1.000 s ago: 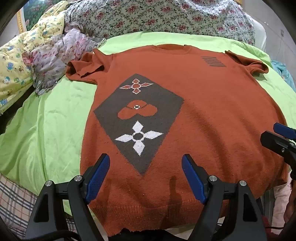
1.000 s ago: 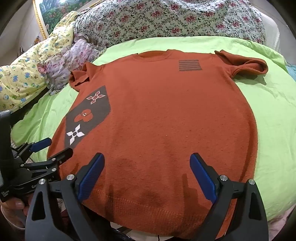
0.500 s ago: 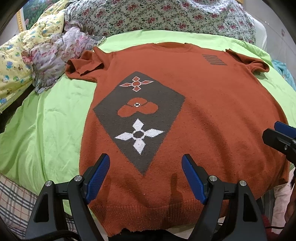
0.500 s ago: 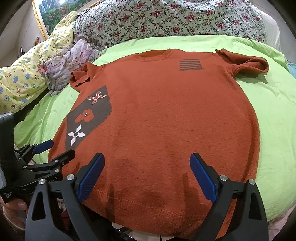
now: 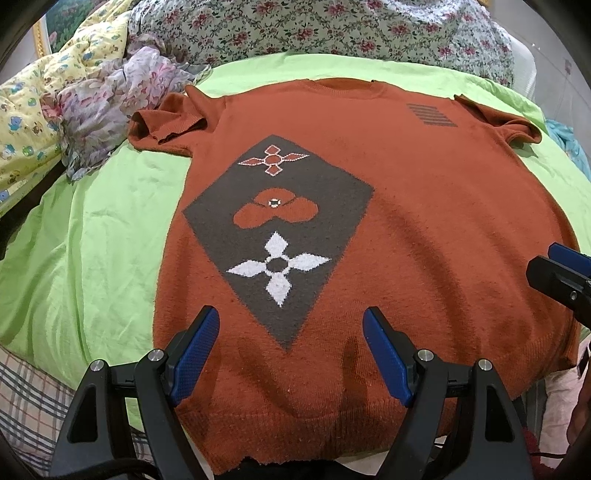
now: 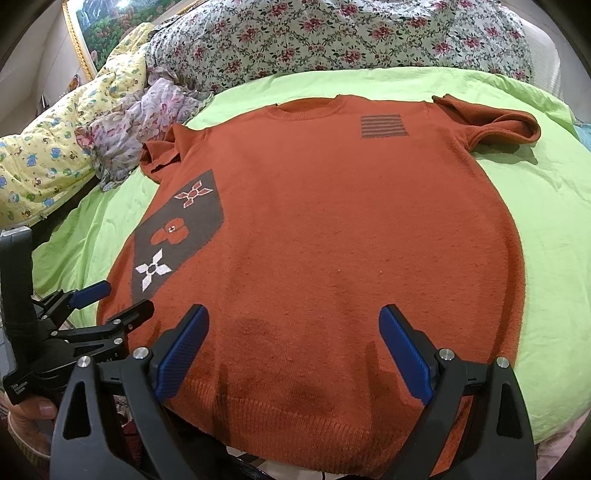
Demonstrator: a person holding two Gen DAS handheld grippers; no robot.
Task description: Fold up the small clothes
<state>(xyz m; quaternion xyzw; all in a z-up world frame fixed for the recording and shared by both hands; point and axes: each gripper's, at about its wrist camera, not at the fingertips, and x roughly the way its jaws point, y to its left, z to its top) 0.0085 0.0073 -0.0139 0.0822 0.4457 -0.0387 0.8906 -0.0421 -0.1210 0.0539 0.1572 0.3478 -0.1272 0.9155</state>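
Two black grippers with blue pads, left gripper (image 5: pixel 290 328) and right gripper (image 6: pixel 293 326), we held with fingers wide apart, gripping nothing, above the hem of the rust-orange knitted sweater (image 6: pixel 332 240) spread flat on the lime-green bedsheet (image 6: pixel 546 229).

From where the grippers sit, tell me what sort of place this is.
Most likely a bedroom, with the work done on a bed. The orange sweater lies on a green sheet, a floral quilt and a yellow cartoon-print quilt are piled behind it, and a framed picture hangs beyond.
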